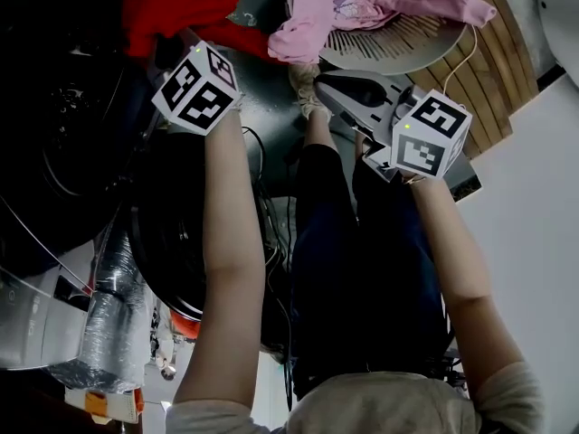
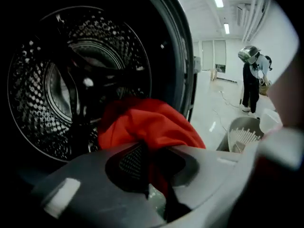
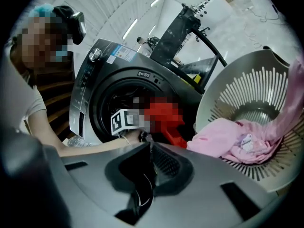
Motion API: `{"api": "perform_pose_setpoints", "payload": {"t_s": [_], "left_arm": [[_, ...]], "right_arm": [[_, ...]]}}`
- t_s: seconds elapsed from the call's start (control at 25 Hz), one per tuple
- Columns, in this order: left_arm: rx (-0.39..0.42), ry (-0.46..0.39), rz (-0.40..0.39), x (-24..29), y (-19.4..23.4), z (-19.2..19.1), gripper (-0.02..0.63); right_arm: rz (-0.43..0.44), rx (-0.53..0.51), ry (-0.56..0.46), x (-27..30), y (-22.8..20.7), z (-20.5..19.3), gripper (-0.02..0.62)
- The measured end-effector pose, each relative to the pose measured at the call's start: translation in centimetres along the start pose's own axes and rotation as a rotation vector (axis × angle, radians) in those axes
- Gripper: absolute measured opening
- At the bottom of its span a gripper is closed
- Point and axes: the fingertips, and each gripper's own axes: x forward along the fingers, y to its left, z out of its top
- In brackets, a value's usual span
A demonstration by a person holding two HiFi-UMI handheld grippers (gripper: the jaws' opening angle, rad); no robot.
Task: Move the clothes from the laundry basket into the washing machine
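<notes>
A red garment [image 1: 176,3] [image 2: 147,122] hangs at the mouth of the washing machine's steel drum [image 2: 61,80], and my left gripper [image 2: 145,148] is shut on a fold of it. In the head view the left gripper's marker cube [image 1: 197,87] sits just below the red cloth. A pink garment [image 1: 344,3] [image 3: 237,137] lies in the white slatted laundry basket [image 1: 407,43] [image 3: 247,84], spilling over its rim. My right gripper [image 1: 318,84] [image 3: 149,144] is shut with nothing in it, pointing towards the pink garment, a short way from it.
The dark washing machine [image 3: 95,80] fills the left of the head view, its round door [image 1: 172,242] swung open. A foil hose [image 1: 99,333] lies beside it. A white cable [image 1: 461,61] crosses the wooden floor by the basket. Another person [image 2: 251,80] stands far off.
</notes>
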Motion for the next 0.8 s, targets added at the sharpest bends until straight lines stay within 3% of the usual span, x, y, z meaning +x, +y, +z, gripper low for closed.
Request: {"api": "perform_pose_setpoints", "payload": {"t_s": [0.32, 0.4, 0.48, 0.6, 0.72, 0.8], "left_arm": [[-0.008, -0.218, 0.198, 0.7, 9.2, 9.7, 0.057], [0.012, -0.247, 0.209, 1.3, 9.7, 10.7, 0.057], [-0.017, -0.172, 0.178, 3.3, 8.9, 8.9, 0.061], [-0.152, -0.027, 0.188, 5.1, 8.2, 4.9, 0.154], [-0.24, 0.003, 0.208, 4.2, 8.9, 3.6, 0.241], [-0.267, -0.001, 0.213, 2.4, 9.3, 3.2, 0.259]], "right_arm": [[0.005, -0.011, 0.001, 0.8, 0.8, 0.5, 0.021], [0.002, -0.007, 0.002, 0.9, 0.7, 0.3, 0.021], [-0.003, -0.004, 0.012, 0.9, 0.4, 0.0, 0.021], [-0.011, -0.002, 0.035, 0.9, 0.0, -0.6, 0.021], [-0.009, -0.006, 0.046, 1.0, 0.1, -0.6, 0.021], [-0.016, -0.009, 0.038, 1.0, 0.2, -0.3, 0.021]]}}
